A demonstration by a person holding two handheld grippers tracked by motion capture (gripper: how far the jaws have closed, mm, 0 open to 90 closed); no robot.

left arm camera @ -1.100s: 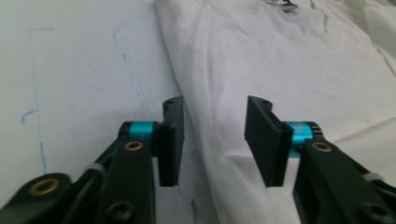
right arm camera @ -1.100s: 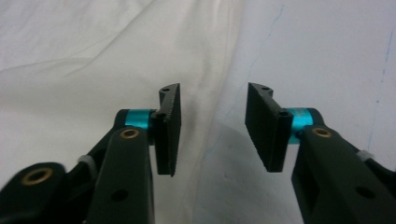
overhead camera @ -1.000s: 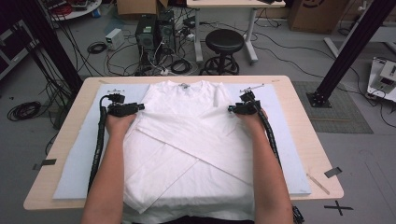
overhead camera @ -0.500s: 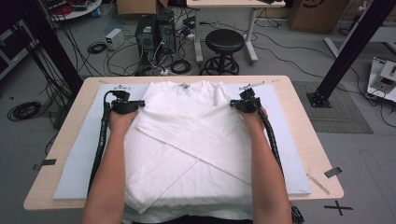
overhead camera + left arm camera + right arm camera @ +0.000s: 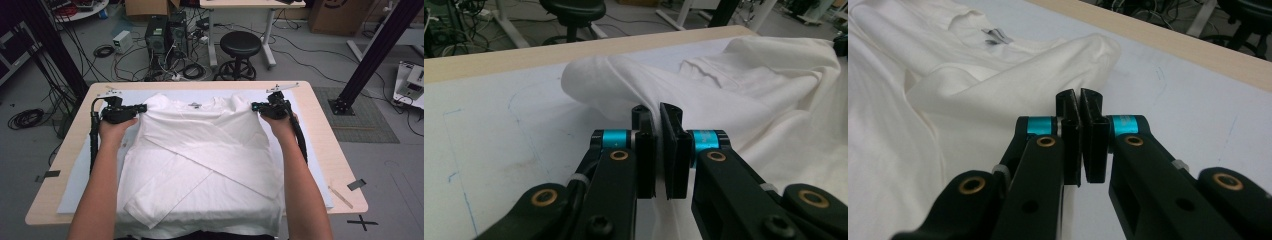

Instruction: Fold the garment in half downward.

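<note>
While I hold the white shirt point(image 5: 200, 155) by its two shoulder corners, everything turns on which way the cloth runs from my jaws. My left gripper point(image 5: 141, 107) has its jaws pressed together on a pinch of fabric at the left shoulder, and my right gripper point(image 5: 256, 106) pinches the right shoulder the same way; in each gripper view a soft hump of cloth bunches just past the black tips. The jaws have just been closing, with cloth between them.

From both grips the shirt stretches back toward me. Its long axis runs from the collar point(image 5: 196, 104) at the far side to the hem at the near edge of the bench point(image 5: 330, 145), and the sleeves lie folded across its front. Each hand has its own corner, so neither is nearer; the two must travel as a pair or the fold will skew.

I judge the next move is to carry the shoulders toward me, over the body, to halve the length. The pale mat point(image 5: 75, 185) leaves bare margin on both sides. Beyond the collar only a narrow strip is left before the far edge, and the hem seems to hang over the near one, so I should watch that the cloth does not drag off.
</note>
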